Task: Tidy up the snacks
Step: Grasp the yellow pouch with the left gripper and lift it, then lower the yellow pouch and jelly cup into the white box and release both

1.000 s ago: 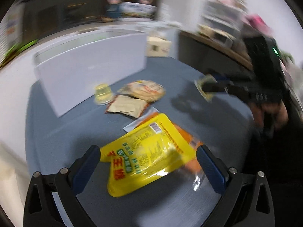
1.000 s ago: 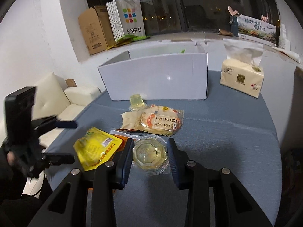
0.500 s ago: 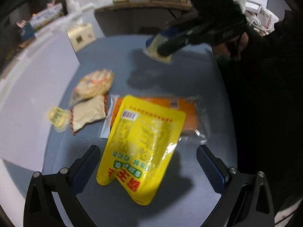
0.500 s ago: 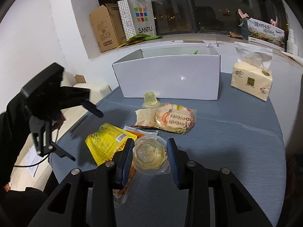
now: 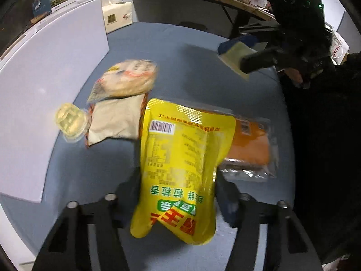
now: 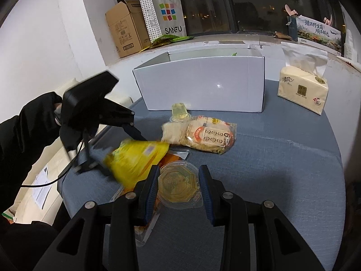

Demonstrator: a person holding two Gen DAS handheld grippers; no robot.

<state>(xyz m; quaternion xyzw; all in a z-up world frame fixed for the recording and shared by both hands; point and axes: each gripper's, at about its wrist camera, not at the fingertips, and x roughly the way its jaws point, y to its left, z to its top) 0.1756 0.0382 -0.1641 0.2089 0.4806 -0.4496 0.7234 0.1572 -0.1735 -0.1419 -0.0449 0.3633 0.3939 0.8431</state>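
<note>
The left gripper (image 5: 178, 194) is closing on the yellow pouch (image 5: 180, 164), which sits between its jaws with its lower end bulging toward the camera. Whether the pads already press on it I cannot tell – the fingers are blurred. The pouch lies partly over an orange packet (image 5: 250, 144) on the table (image 5: 185, 52). The right gripper (image 6: 178, 181) is clamped on a clear jelly cup (image 6: 177, 184), held above the table's near edge.

The white box (image 6: 203, 83) stands at the far side, open-topped, with a small jelly (image 6: 179, 110), a round cracker bag (image 6: 209, 135) and a beige sachet (image 5: 115, 122) lying in front of it.

The risks (as I judge them): the pouch is slick and puffy, so a bite this near one end could let it slide out or swing on lifting – and a low grab could pinch the orange packet's wrapper along with it. The two grippers are close; carrying both to the box at once invites a collision. The rigid cup could crack or pop out if squeezed harder.
</note>
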